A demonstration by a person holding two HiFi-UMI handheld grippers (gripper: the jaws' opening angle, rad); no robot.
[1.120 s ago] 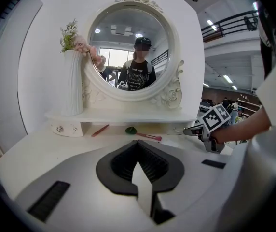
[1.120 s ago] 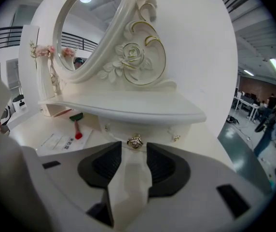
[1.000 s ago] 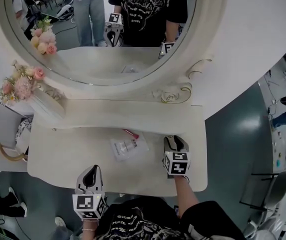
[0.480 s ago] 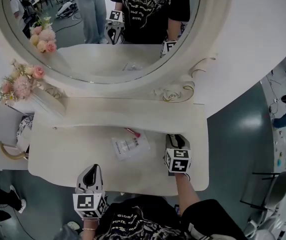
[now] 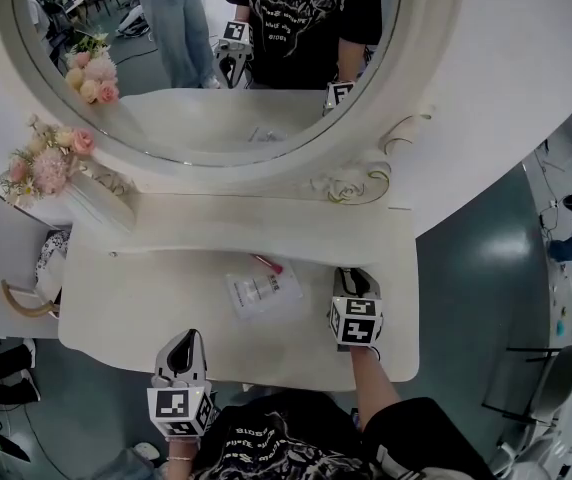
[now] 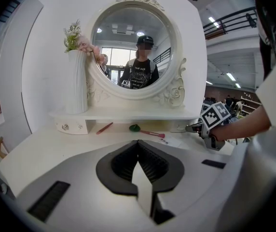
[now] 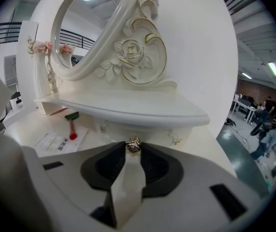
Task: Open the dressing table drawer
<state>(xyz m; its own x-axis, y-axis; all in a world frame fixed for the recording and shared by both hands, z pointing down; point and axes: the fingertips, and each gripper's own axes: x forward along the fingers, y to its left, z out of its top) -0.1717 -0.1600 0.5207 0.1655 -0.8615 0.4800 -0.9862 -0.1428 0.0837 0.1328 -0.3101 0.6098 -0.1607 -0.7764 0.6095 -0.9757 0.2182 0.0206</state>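
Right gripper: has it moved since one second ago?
No. The right gripper keeps its place beside the plastic packet; its jaws have just been closing, with the drawer knob between them.

Low shelf (image 5: 266, 230) overhangs the back of the dressing table (image 5: 136, 308); packet (image 5: 262, 294) lies centrally.

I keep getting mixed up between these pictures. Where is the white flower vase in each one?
Head view: vase at the left, on the shelf under the mirror.
Left gripper view: upper left, upright beside the mirror.
Right gripper view: far left edge, small.
Shared landmark: the round mirror.
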